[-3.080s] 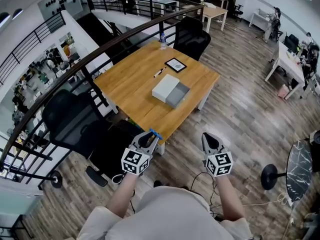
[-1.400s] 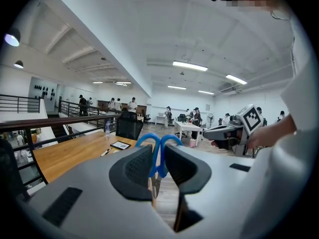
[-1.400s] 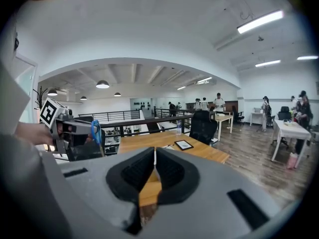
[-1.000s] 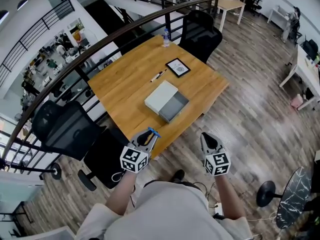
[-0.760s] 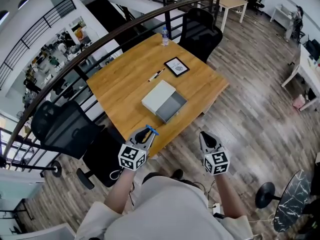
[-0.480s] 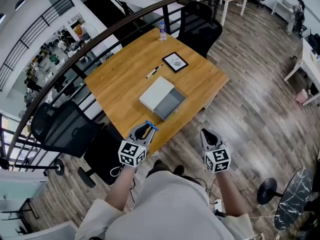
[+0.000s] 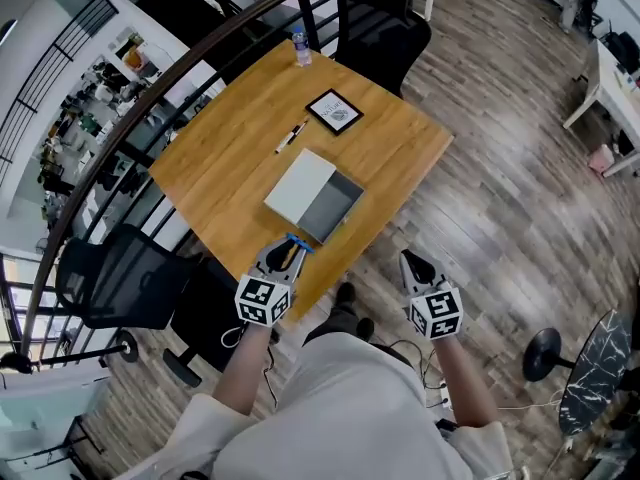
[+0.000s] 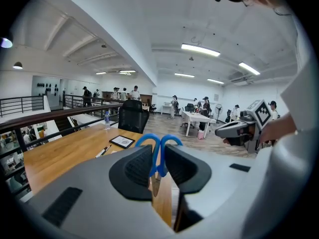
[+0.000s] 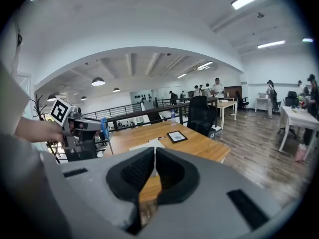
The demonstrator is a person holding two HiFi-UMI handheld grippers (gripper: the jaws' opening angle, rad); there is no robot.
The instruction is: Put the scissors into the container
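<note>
Right now both forearms reach forward from the torso, roughly parallel, with the marker cubes facing up at the head camera and both grippers tipped a little downward.

Left gripper (image 7: 283, 260): clamped on the scissors (image 7: 298, 243). In the left gripper view the pads pinch the scissors (image 8: 159, 144) just behind the blue handle loops. The loops stick out past the jaw tips, toward the far side, and the blade end runs back down between the jaws. This gripper hangs over the near edge of the wooden table (image 7: 225, 163).

Scissors are not in the container (image 7: 315, 196). They sit just short of its near corner, in the air and in the grip. The container lies flat mid-table, white lid slid toward the far left, grey inside exposed on the near-right end.

Right gripper (image 7: 410, 262): jaws closed together, nothing between them, per the right gripper view (image 9: 154, 167). It is held over the wood floor (image 7: 500, 188), right of the table's near edge and well apart from the container.

Farther on the table are a pen (image 7: 291, 135), a framed card (image 7: 334, 111) and a bottle (image 7: 301, 48) at the far corner. Black chairs stand at the far side (image 7: 375, 23) and near left (image 7: 120, 278).
</note>
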